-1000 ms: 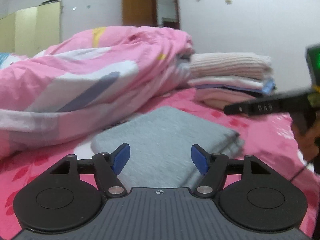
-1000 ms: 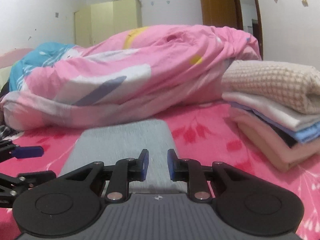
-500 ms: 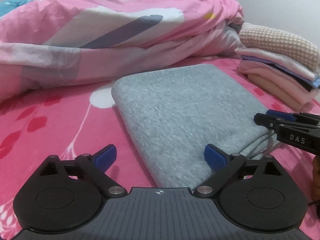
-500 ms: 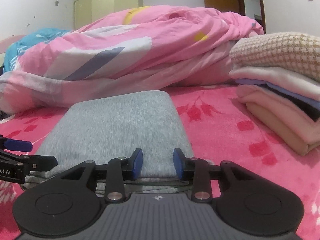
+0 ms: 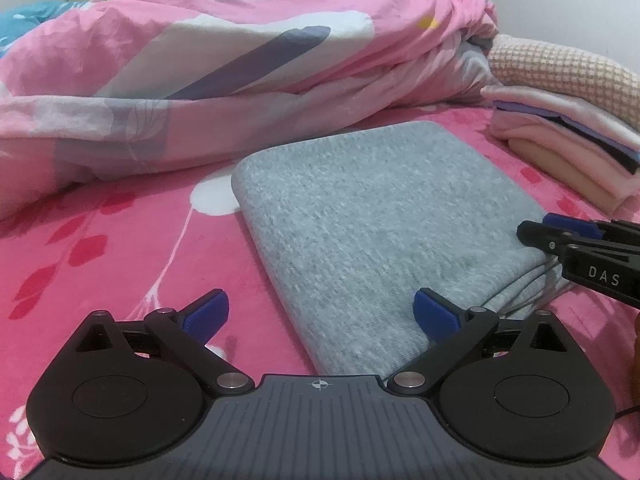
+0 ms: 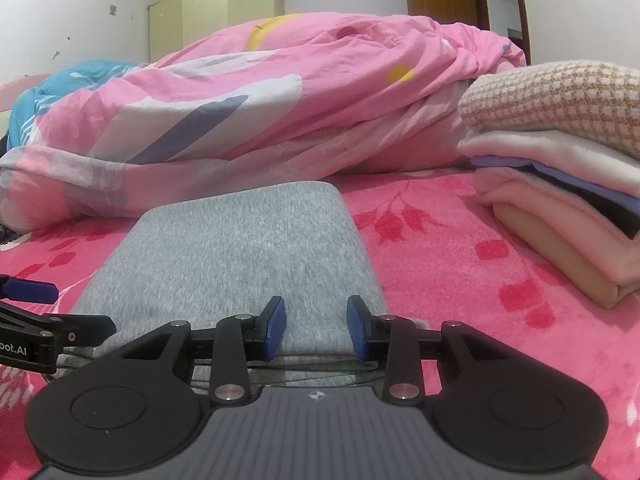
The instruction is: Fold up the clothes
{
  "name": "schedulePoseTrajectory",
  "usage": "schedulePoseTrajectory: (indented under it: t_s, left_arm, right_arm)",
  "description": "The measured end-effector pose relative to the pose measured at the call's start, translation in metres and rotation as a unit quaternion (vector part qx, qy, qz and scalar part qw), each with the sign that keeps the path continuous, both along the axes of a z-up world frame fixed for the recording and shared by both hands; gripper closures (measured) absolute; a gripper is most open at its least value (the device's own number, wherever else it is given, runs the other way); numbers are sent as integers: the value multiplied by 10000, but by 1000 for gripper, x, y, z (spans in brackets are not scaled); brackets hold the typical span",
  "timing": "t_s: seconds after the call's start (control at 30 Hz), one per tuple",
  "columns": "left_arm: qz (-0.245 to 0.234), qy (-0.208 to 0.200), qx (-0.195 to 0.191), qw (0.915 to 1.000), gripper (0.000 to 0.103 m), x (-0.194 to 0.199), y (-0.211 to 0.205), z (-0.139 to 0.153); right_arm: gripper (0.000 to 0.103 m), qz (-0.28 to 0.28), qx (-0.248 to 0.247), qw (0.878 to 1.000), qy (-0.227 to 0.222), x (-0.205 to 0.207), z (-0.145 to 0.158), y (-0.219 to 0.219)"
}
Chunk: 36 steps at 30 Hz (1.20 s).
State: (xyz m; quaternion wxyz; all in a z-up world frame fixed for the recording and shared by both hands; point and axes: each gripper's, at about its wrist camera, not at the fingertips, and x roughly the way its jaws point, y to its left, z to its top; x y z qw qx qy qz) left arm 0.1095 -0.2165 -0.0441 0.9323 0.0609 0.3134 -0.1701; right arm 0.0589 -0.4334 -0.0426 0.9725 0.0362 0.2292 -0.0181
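Grey folded garment (image 5: 372,232) lies flat on the pink floral bedsheet (image 5: 104,248), with the crumpled pink quilt (image 5: 224,60) behind it; the left gripper (image 5: 320,316) has just been opening, its jaws spread wide over the garment's near corner, pressing nothing. Right gripper (image 6: 316,326) straddles the garment's near edge, jaws partly apart, pads not pinching; folded clothes stack (image 6: 560,168) sits at right.

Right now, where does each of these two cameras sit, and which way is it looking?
Left wrist: on the left gripper, looking over its open fingers at the grey garment's near corner; the right gripper pokes in at right.
Right wrist: on the right gripper, low at the garment's near edge, fingers apart; the left gripper pokes in at left.
Both show the garment, the pink quilt and the folded stack.
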Motion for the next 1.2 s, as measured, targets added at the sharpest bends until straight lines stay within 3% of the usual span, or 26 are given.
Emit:
schedulePoseTrajectory:
  t_s: [1.2]
  left_arm:
    - [135,66,148,9998,2,0,-6,3]
  right_arm:
    - [67,-31,91,9999,-55,-1,-2,-1]
